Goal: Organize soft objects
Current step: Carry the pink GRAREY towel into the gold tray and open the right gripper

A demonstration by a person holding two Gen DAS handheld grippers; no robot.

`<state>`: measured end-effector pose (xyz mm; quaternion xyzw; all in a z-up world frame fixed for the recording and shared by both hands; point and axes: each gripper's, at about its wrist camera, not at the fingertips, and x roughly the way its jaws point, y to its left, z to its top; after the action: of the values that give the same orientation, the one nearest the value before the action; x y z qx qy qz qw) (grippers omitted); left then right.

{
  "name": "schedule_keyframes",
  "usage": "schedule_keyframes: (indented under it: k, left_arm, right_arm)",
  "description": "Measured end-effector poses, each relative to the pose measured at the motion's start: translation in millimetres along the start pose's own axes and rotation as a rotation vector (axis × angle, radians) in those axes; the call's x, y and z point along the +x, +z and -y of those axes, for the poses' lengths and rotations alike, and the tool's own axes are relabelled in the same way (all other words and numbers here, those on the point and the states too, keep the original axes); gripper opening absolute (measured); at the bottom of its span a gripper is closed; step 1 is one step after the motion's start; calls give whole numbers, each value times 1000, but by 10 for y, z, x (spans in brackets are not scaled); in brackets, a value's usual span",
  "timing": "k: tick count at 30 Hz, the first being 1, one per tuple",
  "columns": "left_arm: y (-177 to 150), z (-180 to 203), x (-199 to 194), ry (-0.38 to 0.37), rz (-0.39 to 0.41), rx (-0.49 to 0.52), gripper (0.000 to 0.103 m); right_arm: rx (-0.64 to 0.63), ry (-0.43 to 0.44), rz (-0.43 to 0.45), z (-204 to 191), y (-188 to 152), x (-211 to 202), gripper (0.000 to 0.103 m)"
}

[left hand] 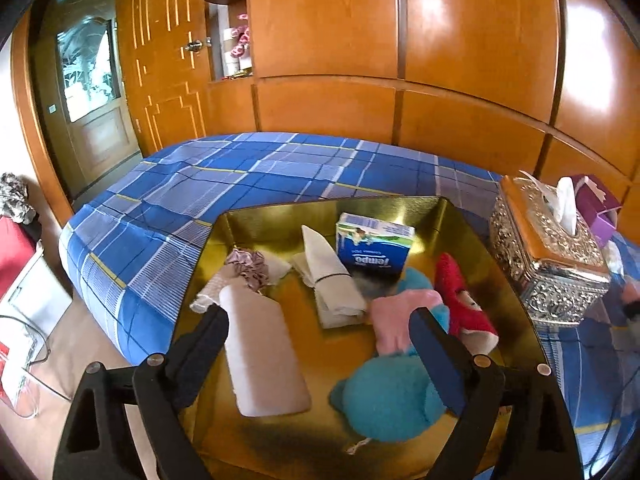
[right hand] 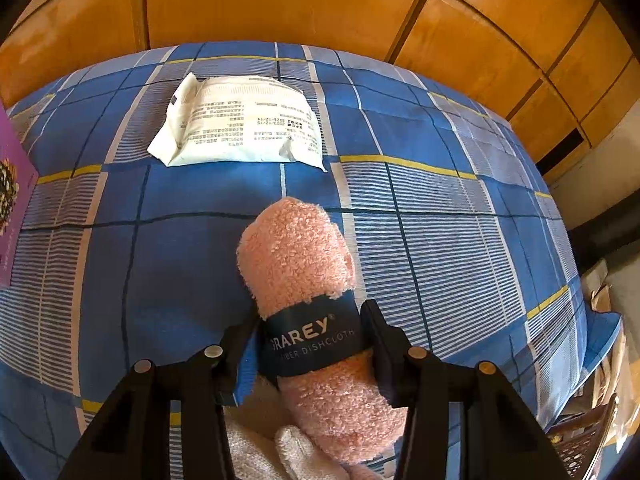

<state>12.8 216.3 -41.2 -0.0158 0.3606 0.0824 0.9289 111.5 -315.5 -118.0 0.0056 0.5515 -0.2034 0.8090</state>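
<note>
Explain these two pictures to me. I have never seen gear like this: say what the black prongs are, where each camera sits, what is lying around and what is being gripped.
No robot here: a person holds a two-finger gripper in each hand, and a fisheye camera on each looks forward along its fingers, so the black prongs at the bottom are the fingers.

The left camera shows the left gripper open and empty above a gold tray on a bed with a blue plaid sheet. In the tray lie a tissue pack, rolled white cloths, a pale pink pad, a teal plush and a red sock. A silver tissue box stands beside the tray.

The right camera shows the right gripper shut on a rolled pink dishcloth at its dark label. A white wipes packet lies further along the bed.
</note>
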Motion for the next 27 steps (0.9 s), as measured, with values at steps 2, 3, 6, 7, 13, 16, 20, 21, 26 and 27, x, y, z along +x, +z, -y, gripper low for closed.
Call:
schedule_keyframes:
  k: [2,3,6,7,13,16,20,21,26,27]
  left_arm:
    - [-3,18,-8,-2,0,6,92]
    - [2,25,-17,-6,3,7,92]
    - [4,45,-46,-12,12,9,92]
    - [8,49,-53,-18,15,10,92]
    - [6,113,-74,-50,11,27,92]
    - [-7,147,-77,-60,5,34,92]
    - [-15,184,-79,-66,-1,42,92]
    - [-19,188,-81,-69,-2,42,92]
    - [-41,206,-75,-87,-17,42,92]
    - [-46,213,-78,-82,-17,47,92]
  right_arm:
    - [18,13,-6,20,11,11,47]
    - [30,22,-10,34,19,15,47]
    - [85,74,-26,117,87,45,47]
    - [92,91,-31,135,121,55,46]
    - [86,140,25,150,584,-173,43]
    - [54,159,92,34,907,-476,43]
    - [-17,214,228,-273,1299,-1072,43]
    - [-55,233,275,-415,1389,-1283,43]
    - [-240,396,453,-1166,1487,-2112,43]
    - [-295,447,485,-1355,1435,-2276,43]
